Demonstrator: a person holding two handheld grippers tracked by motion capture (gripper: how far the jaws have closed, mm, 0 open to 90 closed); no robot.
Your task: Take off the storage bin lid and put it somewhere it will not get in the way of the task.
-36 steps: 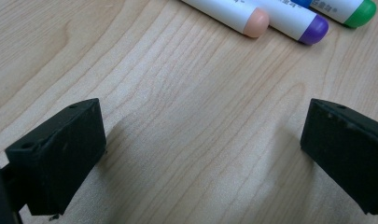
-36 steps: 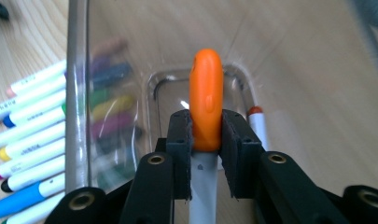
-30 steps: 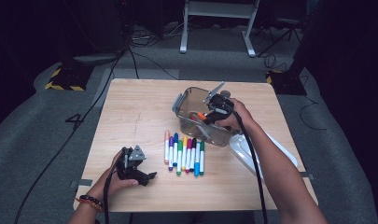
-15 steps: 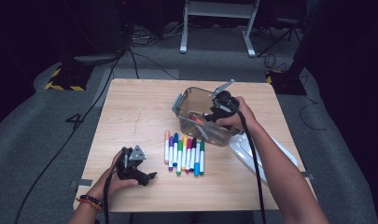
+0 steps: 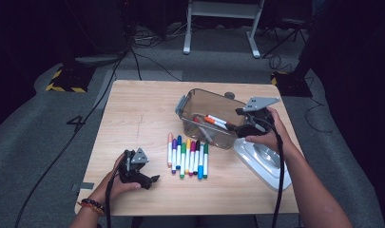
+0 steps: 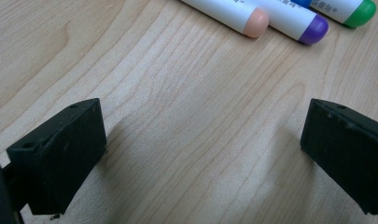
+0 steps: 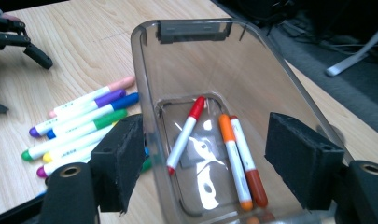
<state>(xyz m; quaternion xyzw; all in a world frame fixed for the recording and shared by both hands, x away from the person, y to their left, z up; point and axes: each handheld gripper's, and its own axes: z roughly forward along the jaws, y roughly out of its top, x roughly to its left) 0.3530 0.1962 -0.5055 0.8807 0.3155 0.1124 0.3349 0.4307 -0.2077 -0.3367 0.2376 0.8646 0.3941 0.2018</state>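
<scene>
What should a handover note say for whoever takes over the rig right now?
Right gripper: jaws have just been opening, nothing between them, at the near end of the clear plastic bin.
Left gripper: open, empty, low over the table beside the marker row.
Done: three markers lie in the bin: a red one and two orange ones.
Left: the row of markers in front of the bin, eight as far as I can count, has yet to go in. The bin's lid lies to the right of the row.
</scene>
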